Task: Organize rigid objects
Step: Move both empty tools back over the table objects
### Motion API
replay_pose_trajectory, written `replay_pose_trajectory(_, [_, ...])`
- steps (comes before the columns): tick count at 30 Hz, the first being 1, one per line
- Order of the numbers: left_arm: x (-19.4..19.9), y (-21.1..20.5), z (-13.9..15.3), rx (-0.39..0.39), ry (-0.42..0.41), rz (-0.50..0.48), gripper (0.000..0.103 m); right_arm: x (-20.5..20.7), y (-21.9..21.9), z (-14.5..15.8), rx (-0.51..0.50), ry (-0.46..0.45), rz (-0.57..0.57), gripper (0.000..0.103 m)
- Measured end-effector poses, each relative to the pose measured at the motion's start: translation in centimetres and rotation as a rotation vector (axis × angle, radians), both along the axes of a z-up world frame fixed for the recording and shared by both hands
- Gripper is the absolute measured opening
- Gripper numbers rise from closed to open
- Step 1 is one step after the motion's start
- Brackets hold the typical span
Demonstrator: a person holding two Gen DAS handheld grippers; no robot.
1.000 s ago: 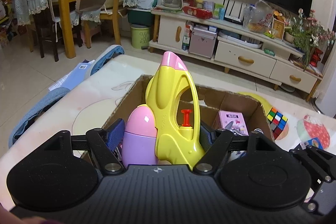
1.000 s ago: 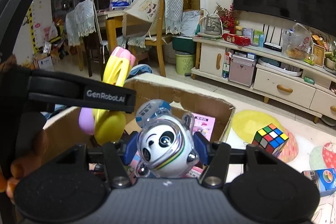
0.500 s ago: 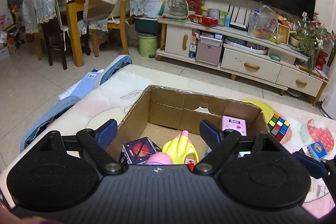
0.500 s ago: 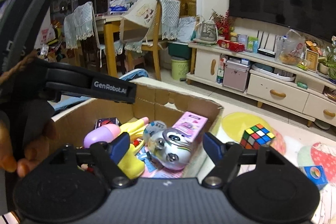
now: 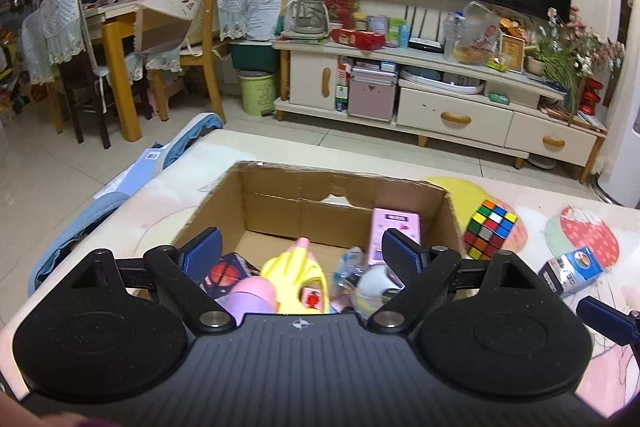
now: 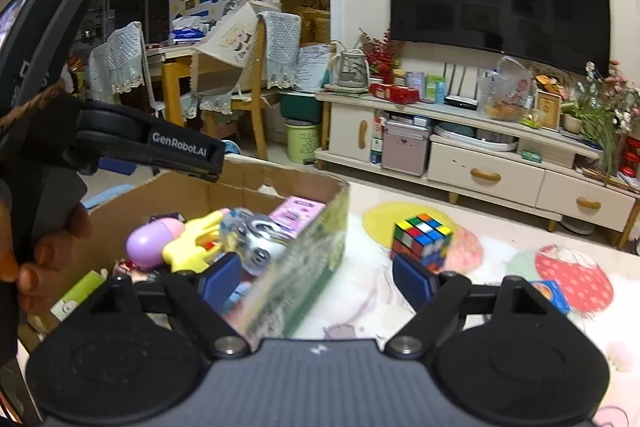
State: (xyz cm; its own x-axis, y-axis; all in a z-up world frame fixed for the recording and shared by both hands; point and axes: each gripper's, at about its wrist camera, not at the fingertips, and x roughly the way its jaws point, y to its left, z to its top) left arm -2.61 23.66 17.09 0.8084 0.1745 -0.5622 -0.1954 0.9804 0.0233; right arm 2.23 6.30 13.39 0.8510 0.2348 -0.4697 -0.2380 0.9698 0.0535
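An open cardboard box (image 5: 272, 203) stands on the table and also shows in the right wrist view (image 6: 188, 195). Inside lie a yellow and pink water gun (image 5: 294, 273) (image 6: 188, 239), a panda figure in a clear shell (image 6: 258, 235) (image 5: 376, 281), a pink box (image 5: 394, 233) (image 6: 296, 213) and a dark cube box (image 5: 224, 273). My left gripper (image 5: 300, 255) is open and empty above the box. My right gripper (image 6: 318, 277) is open and empty over the box's right wall. A Rubik's cube (image 5: 490, 233) (image 6: 422, 239) sits right of the box.
A small blue carton (image 5: 572, 269) (image 6: 550, 297) lies on the patterned tablecloth (image 6: 500, 259) at the right. The left gripper's body (image 6: 120, 143) and the hand holding it fill the left of the right wrist view. A TV cabinet (image 5: 440, 107) and chairs stand beyond the table.
Both grippers opened: the water gun dropped from the left one and the panda figure from the right one into the box. The right gripper then shifted right toward the Rubik's cube.
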Motion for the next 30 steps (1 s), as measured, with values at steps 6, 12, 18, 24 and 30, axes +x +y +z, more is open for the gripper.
replay_pose_trajectory(6, [0.3,-1.3,-0.6,0.02,0.011,-0.037,0.103,-0.4,-1.6,-0.8,0.018,0.01,-0.038,0.087])
replay_pose_trajectory(12, [0.3,-2.6,-1.1,0.047,0.027,-0.074,0.103,-0.7,-3.1,-1.7,0.032,0.024,-0.079,0.089])
replay_pose_trajectory(18, [0.5,-3.6,-1.5,0.069,0.034,-0.104,0.103,-1.0,-4.7,-2.6,0.049,0.041,-0.116,0.089])
replay_pose_trajectory(24, [0.8,-4.0,-1.9,0.084,0.044,-0.126,0.103,-1.2,-6.5,-3.4,0.052,0.044,-0.146,0.089])
replay_pose_trajectory(30, [1.0,-4.9,-2.3,0.099,0.052,-0.15,0.103,-1.3,-8.3,-4.3,0.07,0.059,-0.176,0.089])
